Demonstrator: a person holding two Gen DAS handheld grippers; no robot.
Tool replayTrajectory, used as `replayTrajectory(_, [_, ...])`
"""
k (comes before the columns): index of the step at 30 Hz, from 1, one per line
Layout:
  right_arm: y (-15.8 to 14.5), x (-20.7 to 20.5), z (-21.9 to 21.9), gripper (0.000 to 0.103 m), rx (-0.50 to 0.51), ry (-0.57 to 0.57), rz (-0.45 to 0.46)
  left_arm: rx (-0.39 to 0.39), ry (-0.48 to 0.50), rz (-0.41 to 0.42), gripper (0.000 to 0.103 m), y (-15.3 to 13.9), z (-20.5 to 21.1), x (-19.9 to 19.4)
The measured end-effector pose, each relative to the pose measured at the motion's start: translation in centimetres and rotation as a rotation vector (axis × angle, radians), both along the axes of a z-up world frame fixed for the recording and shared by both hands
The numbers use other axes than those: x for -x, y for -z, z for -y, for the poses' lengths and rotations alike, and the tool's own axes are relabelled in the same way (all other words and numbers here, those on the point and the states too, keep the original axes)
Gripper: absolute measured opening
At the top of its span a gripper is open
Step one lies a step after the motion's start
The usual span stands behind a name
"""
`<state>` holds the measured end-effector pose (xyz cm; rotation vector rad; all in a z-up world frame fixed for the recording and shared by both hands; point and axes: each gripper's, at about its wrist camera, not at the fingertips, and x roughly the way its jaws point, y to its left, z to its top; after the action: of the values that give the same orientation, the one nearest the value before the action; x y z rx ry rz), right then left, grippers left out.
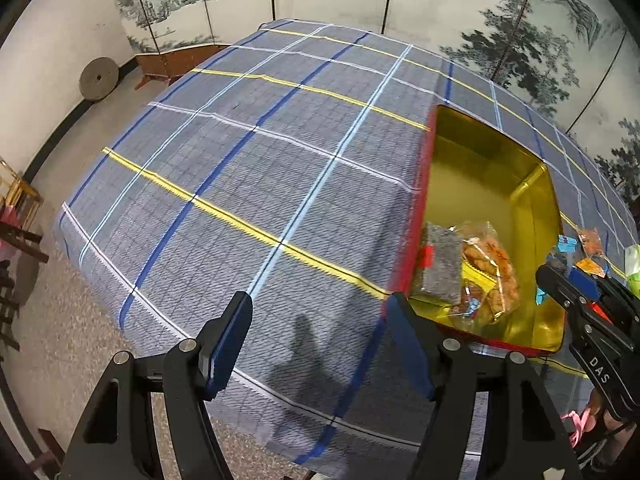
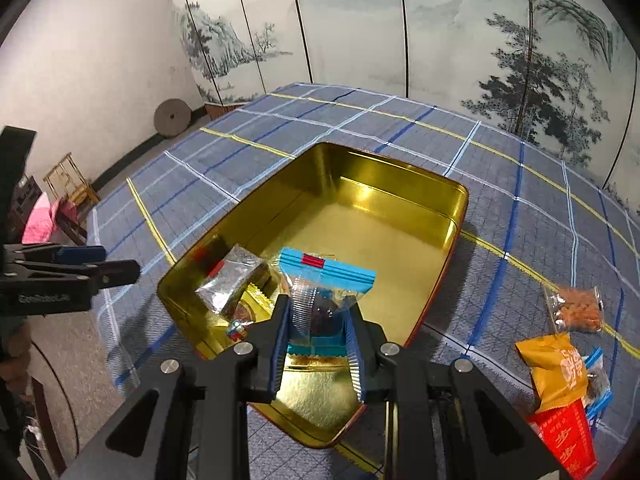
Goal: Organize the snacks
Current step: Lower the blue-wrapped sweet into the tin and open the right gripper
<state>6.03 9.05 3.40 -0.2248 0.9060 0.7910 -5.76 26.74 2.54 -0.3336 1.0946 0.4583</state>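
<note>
Snacks (image 2: 560,368) lie beside tin (image 2: 400,184); right gripper (image 2: 320,340) fingers clamp blue-sealed packet (image 2: 326,276), left gripper (image 1: 320,340) fingers apart.

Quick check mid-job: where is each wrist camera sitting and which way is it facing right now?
Left wrist: on the left claw, angled down at the checked tablecloth; jaws open, empty; right claw at right.
Right wrist: on the right claw, angled down into the gold tin; shut on a blue-edged snack packet; left claw at left.
Shared: tin, grey packet, tablecloth, painted screen.
</note>
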Motion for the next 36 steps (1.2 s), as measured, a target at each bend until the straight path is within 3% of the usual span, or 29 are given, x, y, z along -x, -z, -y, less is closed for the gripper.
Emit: replayTrajectory(36, [1.9, 0.4, -2.9, 0.028, 0.063, -0.022, -0.021, 0.036, -0.033, -0.017, 0.066, 1.1, -0.9, 1.0])
